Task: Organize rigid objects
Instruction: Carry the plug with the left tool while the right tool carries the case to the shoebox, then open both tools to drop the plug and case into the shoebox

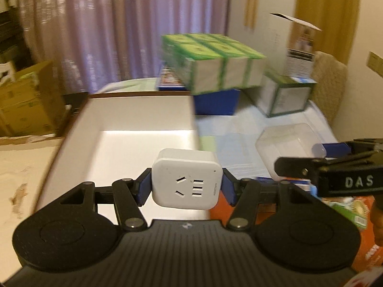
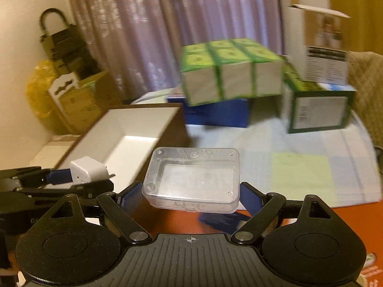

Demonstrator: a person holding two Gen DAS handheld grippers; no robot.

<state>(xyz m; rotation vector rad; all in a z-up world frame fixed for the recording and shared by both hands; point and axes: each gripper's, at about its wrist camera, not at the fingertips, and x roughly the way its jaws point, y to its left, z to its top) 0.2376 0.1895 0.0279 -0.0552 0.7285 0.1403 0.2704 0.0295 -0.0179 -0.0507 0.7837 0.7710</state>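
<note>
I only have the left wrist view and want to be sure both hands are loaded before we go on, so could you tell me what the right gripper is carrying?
Observer: The right gripper is shut on a clear plastic box, its blue pads against the box's two short ends.
Operator: Thank you. Does the adapter have anything on its far side?
Observer: Yes, the white plug adapter in the left gripper shows metal prongs sticking out toward the open white box.
Operator: Is anything lying below the right gripper?
Observer: A blurred dark blue object lies on an orange surface beneath it.
</note>
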